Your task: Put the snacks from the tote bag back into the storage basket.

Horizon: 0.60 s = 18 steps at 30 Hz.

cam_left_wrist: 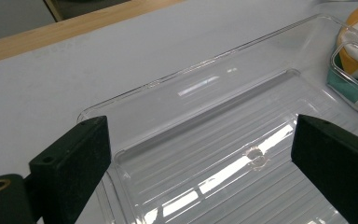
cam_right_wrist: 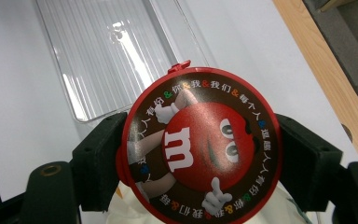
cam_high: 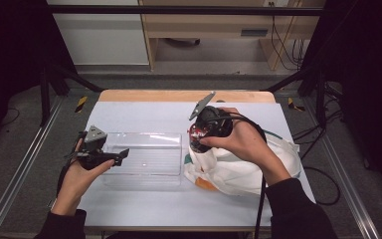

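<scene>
My right gripper point(cam_right_wrist: 200, 154) pinches the round candy tin point(cam_right_wrist: 200, 144), hiding its body; my left gripper point(cam_left_wrist: 200, 163) gapes over the clear tray point(cam_left_wrist: 205, 93).

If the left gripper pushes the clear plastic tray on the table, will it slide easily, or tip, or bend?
The clear tray is low, wide and flat-bottomed, so it probably slides rather than tips. It looks thin-walled and holds nothing, so it is likely light and may skid on the smooth white table. Its glossy rim may slip between the left gripper jaws, which stand open.

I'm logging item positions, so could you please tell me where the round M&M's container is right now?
The M&M's container is clamped in the right gripper, held above the white cloth bag, just right of the clear plastic tray.
</scene>
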{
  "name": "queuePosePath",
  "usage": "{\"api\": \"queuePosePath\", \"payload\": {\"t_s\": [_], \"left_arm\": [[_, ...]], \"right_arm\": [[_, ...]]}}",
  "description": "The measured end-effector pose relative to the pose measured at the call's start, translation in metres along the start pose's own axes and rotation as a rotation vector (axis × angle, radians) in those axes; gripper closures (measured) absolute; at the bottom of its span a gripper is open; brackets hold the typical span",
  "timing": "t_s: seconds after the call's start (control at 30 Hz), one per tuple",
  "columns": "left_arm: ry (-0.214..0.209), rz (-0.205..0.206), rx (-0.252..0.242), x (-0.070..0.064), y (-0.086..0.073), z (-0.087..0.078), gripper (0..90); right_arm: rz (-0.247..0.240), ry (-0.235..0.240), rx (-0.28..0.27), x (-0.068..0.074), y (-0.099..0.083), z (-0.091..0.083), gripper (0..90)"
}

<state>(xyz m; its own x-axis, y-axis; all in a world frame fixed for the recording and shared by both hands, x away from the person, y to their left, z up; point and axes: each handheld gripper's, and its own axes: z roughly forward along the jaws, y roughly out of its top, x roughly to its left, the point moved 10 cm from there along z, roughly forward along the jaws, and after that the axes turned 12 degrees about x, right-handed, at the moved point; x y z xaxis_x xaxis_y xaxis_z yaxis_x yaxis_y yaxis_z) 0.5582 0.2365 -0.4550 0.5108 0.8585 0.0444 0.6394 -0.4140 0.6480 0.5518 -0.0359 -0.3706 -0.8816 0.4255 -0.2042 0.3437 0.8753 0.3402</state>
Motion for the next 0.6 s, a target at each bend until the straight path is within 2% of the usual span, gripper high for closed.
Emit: {"api": "queuePosePath", "payload": {"t_s": [0.23,0.6], "left_arm": [[-0.002,-0.002,0.006,0.002,-0.001,0.001,4.5],[0.000,-0.001,0.013,0.004,-0.003,-0.001,4.5]], "right_arm": [[-0.037,0.006,0.017,0.004,0.007,0.012,24.8],[-0.066,0.022,-0.005,0.012,0.025,0.021,24.8]]}}
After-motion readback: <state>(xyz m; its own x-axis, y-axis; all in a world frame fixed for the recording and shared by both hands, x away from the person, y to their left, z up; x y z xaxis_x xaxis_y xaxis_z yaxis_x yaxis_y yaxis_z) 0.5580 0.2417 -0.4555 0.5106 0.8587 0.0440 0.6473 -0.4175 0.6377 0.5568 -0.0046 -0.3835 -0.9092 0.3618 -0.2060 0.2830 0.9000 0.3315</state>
